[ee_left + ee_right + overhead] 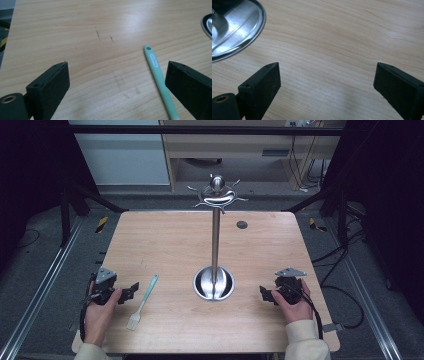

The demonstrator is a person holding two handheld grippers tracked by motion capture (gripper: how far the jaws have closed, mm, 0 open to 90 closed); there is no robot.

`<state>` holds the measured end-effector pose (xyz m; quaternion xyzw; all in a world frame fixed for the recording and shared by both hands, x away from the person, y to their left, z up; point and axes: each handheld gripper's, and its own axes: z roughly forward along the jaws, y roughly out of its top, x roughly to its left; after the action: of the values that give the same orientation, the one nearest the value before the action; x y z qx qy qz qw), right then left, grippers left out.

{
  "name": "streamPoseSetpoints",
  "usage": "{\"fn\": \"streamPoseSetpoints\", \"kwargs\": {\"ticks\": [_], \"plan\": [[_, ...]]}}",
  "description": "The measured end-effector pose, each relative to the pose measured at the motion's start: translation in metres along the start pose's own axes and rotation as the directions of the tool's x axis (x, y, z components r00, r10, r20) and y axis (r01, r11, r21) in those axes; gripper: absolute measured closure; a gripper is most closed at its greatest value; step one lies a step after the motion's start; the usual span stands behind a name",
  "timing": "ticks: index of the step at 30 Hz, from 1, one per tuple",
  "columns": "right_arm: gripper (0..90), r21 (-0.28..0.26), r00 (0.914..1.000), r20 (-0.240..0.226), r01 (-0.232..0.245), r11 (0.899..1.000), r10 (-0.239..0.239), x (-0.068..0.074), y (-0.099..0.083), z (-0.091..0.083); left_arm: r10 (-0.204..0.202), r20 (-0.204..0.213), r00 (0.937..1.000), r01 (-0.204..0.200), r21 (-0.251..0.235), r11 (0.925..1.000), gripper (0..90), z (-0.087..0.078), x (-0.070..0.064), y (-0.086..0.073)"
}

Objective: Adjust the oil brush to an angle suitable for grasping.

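A mint-green spatula [144,301] lies flat on the wooden table [165,245], handle pointing away, blade toward the front edge. Its handle [157,75] with a hanging hole runs just inside my left gripper's right jaw. My left gripper [131,291] rests on the table just left of the spatula, open, with nothing between its jaws [116,82]. A steel hanging stand [215,232] rises from a round base [214,283] at the table's middle, with hooks at its top [216,194]. My right gripper [265,294] sits right of the base, open and empty [327,82].
The stand's shiny base [235,27] lies to the upper left in the right gripper view. A small dark round hole [242,224] sits in the table behind the stand. Metal rails [45,280] run along both sides of the table on the floor.
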<state>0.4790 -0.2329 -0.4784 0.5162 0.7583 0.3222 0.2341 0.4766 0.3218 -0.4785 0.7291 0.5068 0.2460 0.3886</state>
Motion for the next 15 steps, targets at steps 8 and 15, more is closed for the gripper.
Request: {"fn": "streamPoseSetpoints", "kwargs": {"ticks": [8, 15], "plan": [[7.9, 0.001, 1.0000, -0.003, 0.000, 1.000, 0.000, 0.0000, -0.0002, -0.0007, -0.049, -0.016, 0.9987, 0.049, -0.002, 0.9988, 15.5, -0.0078, 0.0076, 0.0015], [7.9, 0.001, 1.0000, -0.001, 0.001, 1.000, -0.001, 0.0001, -0.0002, -0.0004, -0.011, -0.020, 0.9997, 0.011, -0.009, 0.9999, 43.1, -0.0100, 0.0022, 0.0038]]}}
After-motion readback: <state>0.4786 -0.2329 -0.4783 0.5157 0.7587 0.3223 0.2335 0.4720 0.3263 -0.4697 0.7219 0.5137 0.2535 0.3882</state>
